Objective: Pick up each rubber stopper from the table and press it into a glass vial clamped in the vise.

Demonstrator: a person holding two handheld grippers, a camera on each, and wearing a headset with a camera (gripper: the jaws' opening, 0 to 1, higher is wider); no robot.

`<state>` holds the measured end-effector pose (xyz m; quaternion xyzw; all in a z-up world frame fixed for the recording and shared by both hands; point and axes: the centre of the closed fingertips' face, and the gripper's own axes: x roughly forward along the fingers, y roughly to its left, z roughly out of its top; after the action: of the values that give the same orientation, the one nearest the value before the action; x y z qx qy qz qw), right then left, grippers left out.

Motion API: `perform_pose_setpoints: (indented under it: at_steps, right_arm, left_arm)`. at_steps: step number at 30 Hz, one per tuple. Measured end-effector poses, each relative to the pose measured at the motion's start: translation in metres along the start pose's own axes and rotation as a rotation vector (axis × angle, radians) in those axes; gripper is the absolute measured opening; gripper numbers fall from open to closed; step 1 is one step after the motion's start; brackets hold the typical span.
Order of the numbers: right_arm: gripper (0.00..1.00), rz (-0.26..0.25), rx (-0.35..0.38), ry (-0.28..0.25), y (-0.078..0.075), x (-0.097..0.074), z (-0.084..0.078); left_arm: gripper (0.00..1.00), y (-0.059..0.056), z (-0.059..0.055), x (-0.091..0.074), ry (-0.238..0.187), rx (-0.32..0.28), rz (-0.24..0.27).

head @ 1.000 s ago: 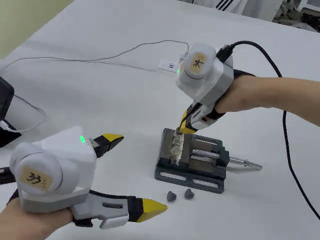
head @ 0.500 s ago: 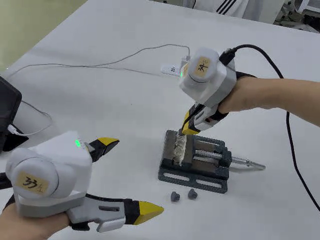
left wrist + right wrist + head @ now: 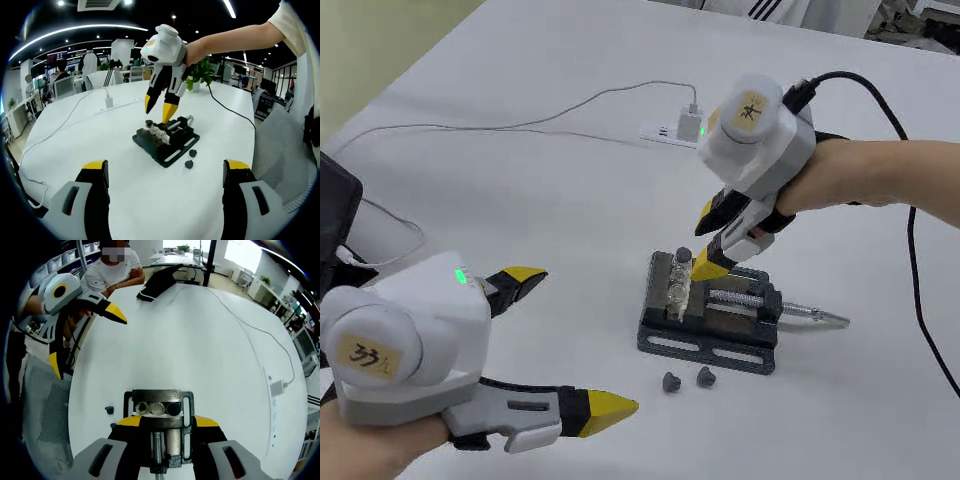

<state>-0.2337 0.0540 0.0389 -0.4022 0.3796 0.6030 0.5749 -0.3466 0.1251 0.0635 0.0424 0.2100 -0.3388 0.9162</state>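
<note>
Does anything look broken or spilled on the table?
Nothing looks broken or spilled. The vise sits flat on the table, the vials stand upright in it, and one stopper caps the end vial. Two more stoppers lie loose beside the vise.

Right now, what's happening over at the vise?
The right gripper hovers open and empty just above the vise, where three glass vials are clamped. One end vial carries a dark stopper; the other two look uncapped. Two loose stoppers lie on the table in front of the vise. The left gripper is open, holding nothing, off to the side.
</note>
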Motion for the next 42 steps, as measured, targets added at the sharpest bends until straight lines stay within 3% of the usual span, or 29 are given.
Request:
perform_pose_setpoints:
  at_steps: [21, 40, 42]
  right_arm:
    - [0.33, -0.014, 0.037, -0.072, 0.027, -0.012, -0.004]
    - [0.27, 0.017, 0.049, -0.095, 0.094, -0.019, -0.014]
    - [0.27, 0.022, 0.050, -0.093, 0.093, -0.018, -0.018]
  left_arm:
    - [0.94, -0.005, -0.002, -0.006, 0.004, 0.009, -0.010]
    - [0.93, -0.020, -0.007, -0.012, -0.003, 0.015, -0.027]
    - [0.93, -0.022, -0.008, -0.012, -0.001, 0.016, -0.031]
